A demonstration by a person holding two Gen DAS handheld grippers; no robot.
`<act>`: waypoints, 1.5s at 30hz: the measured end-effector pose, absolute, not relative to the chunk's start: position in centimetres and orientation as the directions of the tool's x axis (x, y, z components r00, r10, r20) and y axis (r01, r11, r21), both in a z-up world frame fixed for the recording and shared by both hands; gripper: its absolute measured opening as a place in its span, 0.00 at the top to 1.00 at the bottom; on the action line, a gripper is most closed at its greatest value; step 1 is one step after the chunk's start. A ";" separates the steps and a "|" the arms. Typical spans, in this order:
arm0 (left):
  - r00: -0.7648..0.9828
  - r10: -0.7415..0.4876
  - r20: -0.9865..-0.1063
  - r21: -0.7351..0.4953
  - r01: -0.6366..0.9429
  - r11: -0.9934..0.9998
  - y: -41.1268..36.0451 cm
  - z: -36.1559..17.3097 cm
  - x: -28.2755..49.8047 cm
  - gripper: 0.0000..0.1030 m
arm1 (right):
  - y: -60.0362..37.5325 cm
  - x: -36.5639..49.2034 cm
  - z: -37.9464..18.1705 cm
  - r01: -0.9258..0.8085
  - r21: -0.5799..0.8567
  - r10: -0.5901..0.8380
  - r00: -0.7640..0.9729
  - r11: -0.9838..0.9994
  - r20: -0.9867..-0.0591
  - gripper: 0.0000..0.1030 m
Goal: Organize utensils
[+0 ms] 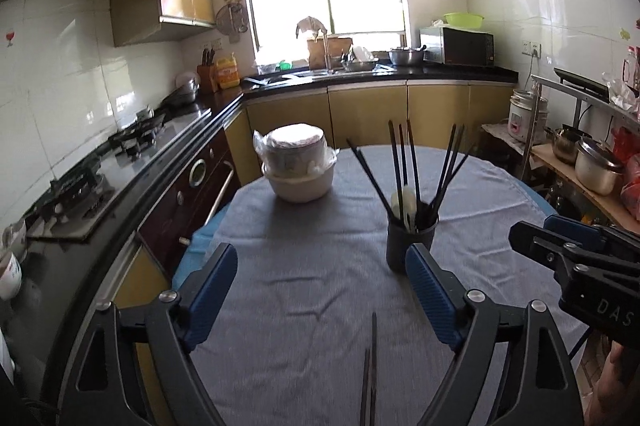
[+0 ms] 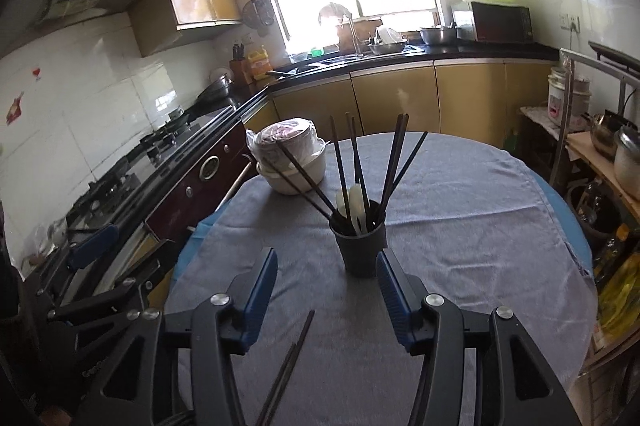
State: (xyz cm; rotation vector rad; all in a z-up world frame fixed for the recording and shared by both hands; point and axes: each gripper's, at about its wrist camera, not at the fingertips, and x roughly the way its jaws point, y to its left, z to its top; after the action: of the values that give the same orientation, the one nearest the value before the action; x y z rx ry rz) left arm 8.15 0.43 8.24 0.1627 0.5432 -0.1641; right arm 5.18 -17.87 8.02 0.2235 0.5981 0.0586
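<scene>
Though most of the utensils already stand in the cup [image 1: 410, 240], two chopsticks [image 2: 286, 366] lie loose on the cloth [image 1: 304, 266] in front of it, nearer the person, side by side and pointing roughly toward the cup. They look like the last things to gather, so I'd judge the task nearly done.

The cup sits near the middle of the counter [image 2: 560, 193], holding dark chopsticks that fan outward and a couple of pale spoons [image 2: 354, 205] tucked low among them. The fan leaves a gap at the front of the cup, probably the easiest way in for the loose pair.

The left gripper [image 1: 320, 274] hovers just short of the cup, fingers [image 1: 216, 286] spread wide and holding nothing, with the loose chopsticks lying on the cloth below and between them. The right gripper [image 2: 326, 290] hangs beside it, also wide open and empty, its right finger close to the cup's base.

Behind the cup to its left stands a stack of bowls [image 1: 298, 167] in plastic wrap, well apart from the cup and out of the way.
</scene>
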 end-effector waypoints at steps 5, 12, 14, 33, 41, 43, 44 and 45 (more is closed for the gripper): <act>0.834 -0.085 -0.546 0.115 0.175 0.978 1.0 7.2 7.5 0.15 | -17.8 3.9 6.8 0.019 0.242 0.123 0.821 0.970 -0.557 0.47; 0.817 -0.065 -0.574 0.112 0.157 0.981 1.8 5.7 7.2 0.15 | -18.2 3.9 4.1 0.037 0.300 0.158 0.786 0.953 -0.598 0.47; 0.808 -0.058 -0.586 0.113 0.152 0.982 1.9 5.1 7.2 0.15 | -18.1 3.9 3.4 0.041 0.305 0.162 0.775 0.952 -0.611 0.47; 0.769 -0.017 -0.639 0.114 0.116 0.987 2.4 3.0 5.4 0.15 | -16.6 -1.2 3.7 0.136 0.040 -0.097 0.855 0.990 -0.509 0.44; 0.781 -0.008 -0.624 0.120 0.106 0.987 2.3 3.5 4.7 0.15 | -15.9 -2.0 4.2 0.121 0.054 -0.078 0.859 0.991 -0.506 0.44; 0.783 -0.008 -0.623 0.116 0.102 0.988 2.4 3.6 4.6 0.15 | -15.7 -2.1 4.4 0.124 0.061 -0.076 0.859 0.990 -0.505 0.44; 0.784 -0.008 -0.621 0.114 0.100 0.989 2.5 3.7 4.5 0.15 | -15.7 -2.2 4.5 0.122 0.061 -0.075 0.860 0.991 -0.505 0.44; 0.786 -0.007 -0.618 0.112 0.097 0.989 2.6 3.8 4.4 0.15 | -15.5 -2.3 4.6 0.120 0.058 -0.075 0.861 0.991 -0.504 0.44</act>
State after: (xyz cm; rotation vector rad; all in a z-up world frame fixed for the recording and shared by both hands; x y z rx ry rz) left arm 4.41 2.56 3.80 0.1406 0.6647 -0.0558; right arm -2.25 -15.54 4.58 0.0884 0.5246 -0.1027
